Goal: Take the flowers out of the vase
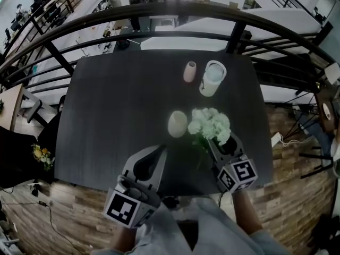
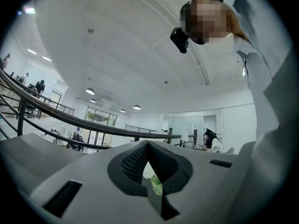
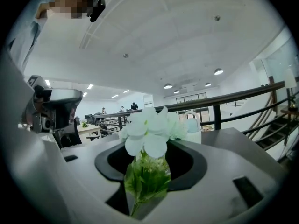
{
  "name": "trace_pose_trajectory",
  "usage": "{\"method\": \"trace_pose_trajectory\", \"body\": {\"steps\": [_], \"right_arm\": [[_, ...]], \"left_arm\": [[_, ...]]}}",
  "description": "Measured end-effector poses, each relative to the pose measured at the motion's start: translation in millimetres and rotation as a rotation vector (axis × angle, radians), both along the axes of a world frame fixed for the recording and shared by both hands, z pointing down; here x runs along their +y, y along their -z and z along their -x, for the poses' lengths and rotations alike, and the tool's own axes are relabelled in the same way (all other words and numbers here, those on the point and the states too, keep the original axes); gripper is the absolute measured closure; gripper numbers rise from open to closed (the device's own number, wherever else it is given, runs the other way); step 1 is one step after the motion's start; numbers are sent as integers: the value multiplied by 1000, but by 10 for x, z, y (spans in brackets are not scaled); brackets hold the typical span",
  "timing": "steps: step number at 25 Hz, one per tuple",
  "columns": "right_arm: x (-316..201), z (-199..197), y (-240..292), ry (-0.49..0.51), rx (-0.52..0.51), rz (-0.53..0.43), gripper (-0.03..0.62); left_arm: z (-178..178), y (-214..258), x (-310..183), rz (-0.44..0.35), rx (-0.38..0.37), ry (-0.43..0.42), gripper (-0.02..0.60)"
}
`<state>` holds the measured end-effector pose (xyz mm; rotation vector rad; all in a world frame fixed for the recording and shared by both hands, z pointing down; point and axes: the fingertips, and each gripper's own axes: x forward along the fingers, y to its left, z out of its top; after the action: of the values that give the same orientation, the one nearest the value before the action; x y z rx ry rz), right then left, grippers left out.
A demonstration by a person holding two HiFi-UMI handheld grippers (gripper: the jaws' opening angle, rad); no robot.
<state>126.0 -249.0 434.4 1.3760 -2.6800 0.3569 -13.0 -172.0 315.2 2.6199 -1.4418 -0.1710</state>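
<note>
Two grippers are low over the near side of the dark table (image 1: 106, 116). The right gripper (image 1: 226, 146) has its jaws closed on the green stems of the flowers (image 1: 211, 124). In the right gripper view the stems and leaves sit tight between the jaws, and the white blooms stick out past the tips. The bunch is not in any vase. It is in the air, just to the right of a round cream vase (image 1: 178, 124) that stands in the middle of the table.

The left gripper (image 1: 158, 154) is on the near left side, close to the person. Its jaws meet at the tips. A small bit of green shows through the thin gap lower down, but it is too small to tell if it is caught there or lies beyond, so the gripper looks to hold nothing.

Far back on the table stand a small pink vase (image 1: 189, 71) and a white jug (image 1: 212, 78), side by side. Both are well apart from the flowers.

The taking-out part looks done, since the stems are clear of the round vase. The step now is most likely to put the flowers down. For that, the right gripper would need to bring the bunch low to a bare part of the table, away from the round vase so it does not get knocked. Then the jaws should open wide enough to let the stems slip free. The blooms are soft, so a slow, gentle drop would be best.
</note>
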Motion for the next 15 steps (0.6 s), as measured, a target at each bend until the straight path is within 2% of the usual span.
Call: {"method": "trace_pose_trajectory", "body": {"steps": [15], "right_arm": [[-310,-75,-662,10,29,129,396]], "left_arm": [[12,-123,-108,43,-14,54,583]]}}
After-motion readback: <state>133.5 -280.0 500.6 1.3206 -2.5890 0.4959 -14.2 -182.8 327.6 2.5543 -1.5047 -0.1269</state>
